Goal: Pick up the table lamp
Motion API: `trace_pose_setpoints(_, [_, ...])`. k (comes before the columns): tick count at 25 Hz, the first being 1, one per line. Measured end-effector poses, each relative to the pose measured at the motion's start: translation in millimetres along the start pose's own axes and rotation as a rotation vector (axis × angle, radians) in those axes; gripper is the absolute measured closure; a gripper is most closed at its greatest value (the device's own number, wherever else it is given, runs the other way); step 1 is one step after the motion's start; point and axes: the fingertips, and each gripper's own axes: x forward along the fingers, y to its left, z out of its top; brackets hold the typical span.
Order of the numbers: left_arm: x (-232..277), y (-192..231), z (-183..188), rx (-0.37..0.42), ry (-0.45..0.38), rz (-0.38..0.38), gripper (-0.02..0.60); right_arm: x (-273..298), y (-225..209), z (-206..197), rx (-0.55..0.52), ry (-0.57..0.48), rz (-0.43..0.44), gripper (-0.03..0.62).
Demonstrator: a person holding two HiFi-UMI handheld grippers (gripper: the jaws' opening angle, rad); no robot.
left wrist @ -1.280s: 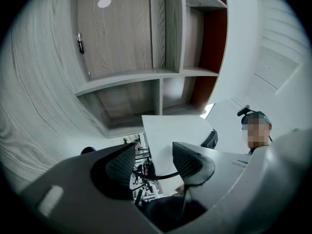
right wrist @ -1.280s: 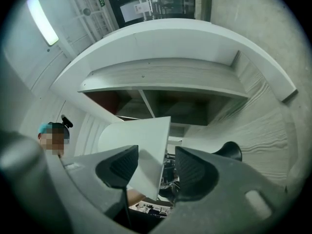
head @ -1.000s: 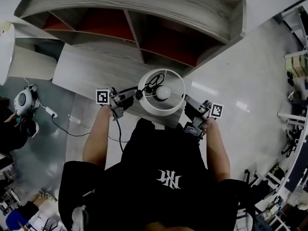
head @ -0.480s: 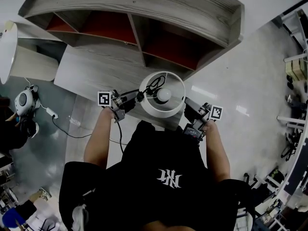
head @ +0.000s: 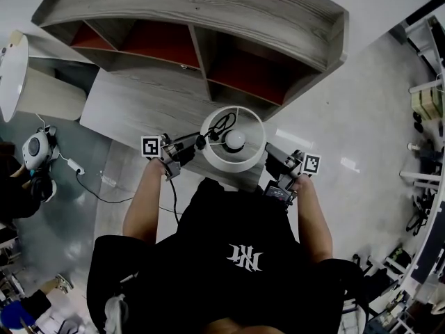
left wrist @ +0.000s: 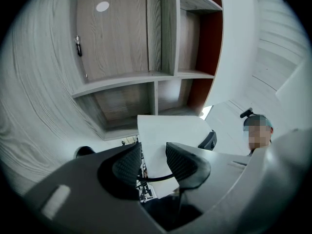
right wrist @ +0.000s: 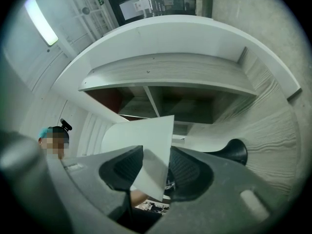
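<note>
Since a second ago, both pairs of jaws have just been drawn in onto the shade (head: 240,162) of the table lamp (head: 233,139), while lamp and hands are kept at the same spot.

In the head view, the lamp is seen from above, its white shade round and open with the bulb (head: 236,141) in the middle. It is at the near edge of the grey desk (head: 132,106), before the shelf unit (head: 208,19). The left gripper (head: 189,145) is set against the shade's left side, the right gripper (head: 271,157) against its right. Whether the base is off the desk cannot be told.

Over to the left gripper view: the white shade wall is caught between the two ribbed pads (left wrist: 127,164), jaws part-way closed. A black cable (left wrist: 156,178) is seen crossing the gap below.

In the right gripper view, the shade's edge is pinched, slanting, between both pads, the jaws likewise narrowed on it.
</note>
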Motion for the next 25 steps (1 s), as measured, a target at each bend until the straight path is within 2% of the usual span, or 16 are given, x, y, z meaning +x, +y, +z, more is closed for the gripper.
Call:
trace_pose_setpoints(12, [2.0,-37.4,4.5,0.082,0.02,-0.021,0.434,10.5,40.2,5.4,-0.046,0.032,0.028,0.424])
trace_pose_setpoints(18, [2.3,-55.6,9.7,0.086,-0.002,-0.044,0.434,16.9,62.5,7.3,-0.062,0.039,0.04,0.424])
trace_pose_setpoints(22, [0.7,-68.2,15.5,0.165,0.006,-0.054,0.434,20.8,79.3,11.4,-0.063,0.029,0.067,0.424])
trace_pose_setpoints(25, [1.8,-80.4,17.4,0.193,0.01,-0.045,0.434,24.3,92.5,14.0,-0.061,0.017,0.084,0.424])
